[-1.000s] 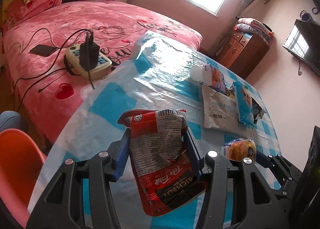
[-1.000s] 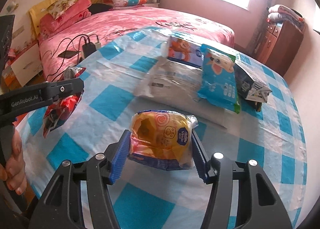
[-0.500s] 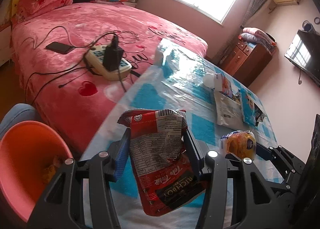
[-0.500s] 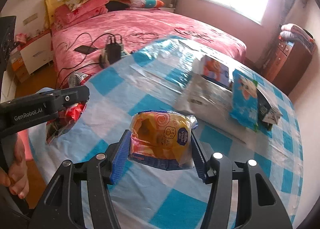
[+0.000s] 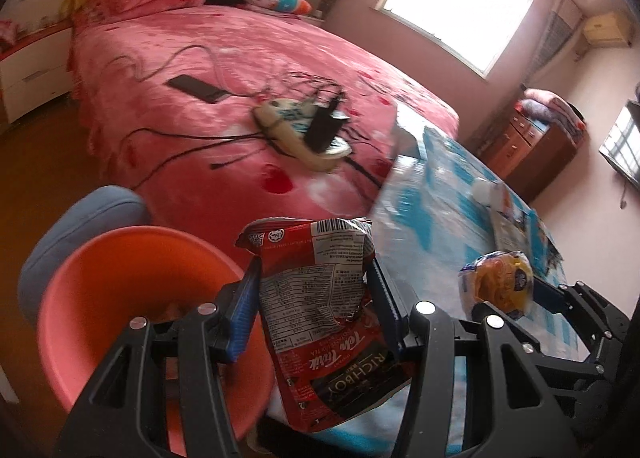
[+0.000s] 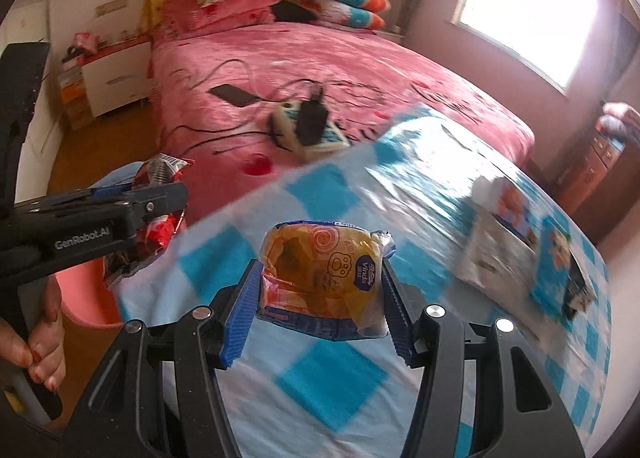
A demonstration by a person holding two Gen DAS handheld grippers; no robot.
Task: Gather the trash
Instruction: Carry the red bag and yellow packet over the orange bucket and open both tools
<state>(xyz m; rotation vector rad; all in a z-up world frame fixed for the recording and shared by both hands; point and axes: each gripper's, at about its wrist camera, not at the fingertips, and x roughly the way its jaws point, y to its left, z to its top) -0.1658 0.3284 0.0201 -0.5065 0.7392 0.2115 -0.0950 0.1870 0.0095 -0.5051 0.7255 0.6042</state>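
My left gripper (image 5: 312, 298) is shut on a red crumpled snack packet (image 5: 320, 306), held in the air beside the table's left edge, just right of an orange-pink bin (image 5: 132, 298); the packet also shows in the right wrist view (image 6: 156, 217). My right gripper (image 6: 320, 290) is shut on a yellow tissue pack (image 6: 324, 278) above the blue-checked tablecloth (image 6: 332, 378). The pack also shows in the left wrist view (image 5: 498, 282). The bin shows in the right wrist view (image 6: 86, 302) under the left gripper.
Several packets (image 6: 520, 242) lie at the table's far right. A pink bed (image 5: 224, 97) with a power strip (image 5: 304, 133), cables and a phone (image 5: 196, 87) stands behind. A blue stool (image 5: 84, 217) sits by the bin. A wooden dresser (image 5: 536, 145) stands far right.
Both grippers have swung left with their loads. The left gripper has gone off the table's edge, and the bin has come into fuller view beside it.
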